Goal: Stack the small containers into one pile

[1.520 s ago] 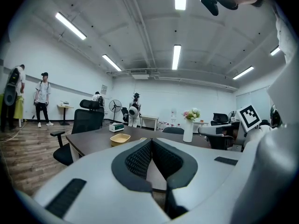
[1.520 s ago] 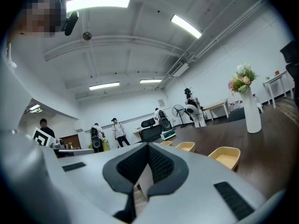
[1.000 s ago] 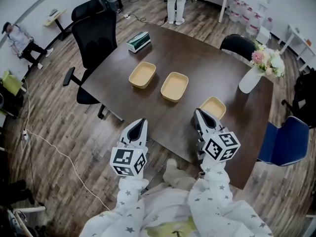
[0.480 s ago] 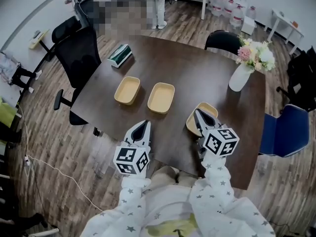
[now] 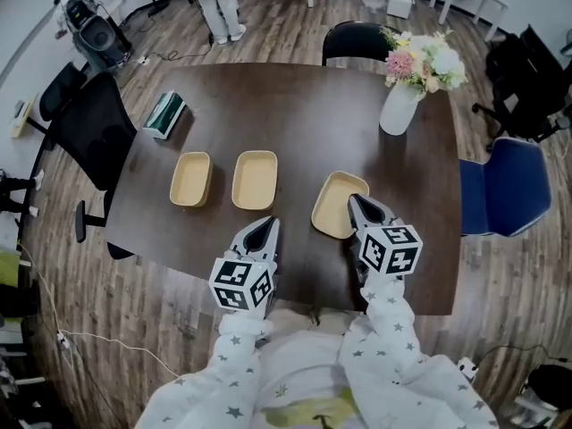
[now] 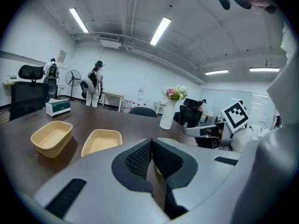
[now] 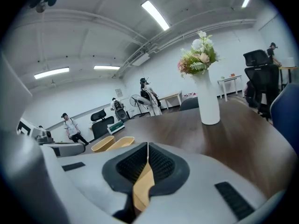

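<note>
Three shallow yellow containers lie in a row on the dark table [image 5: 304,105]: the left one [image 5: 190,179], the middle one [image 5: 255,180] and the right one [image 5: 335,206]. My left gripper [image 5: 268,225] hangs over the table's near edge, just short of the middle container, its jaws shut and empty [image 6: 152,143]. My right gripper [image 5: 353,201] is shut, and its tips sit over the right container's near right rim. In the right gripper view the yellow of that container [image 7: 142,185] shows below the closed pads [image 7: 148,146]. Whether the tips touch it I cannot tell.
A white vase of flowers [image 5: 399,105] stands at the table's far right, and a green-and-white box [image 5: 165,114] at its far left. Black chairs [image 5: 89,132] stand to the left, one [image 5: 357,38] at the far side, and a blue chair [image 5: 496,186] at the right. A person [image 5: 219,3] stands beyond.
Both grippers have come forward and down from short of the table to its near edge. The right one now sits over the right container. The containers have not shifted on the table.
</note>
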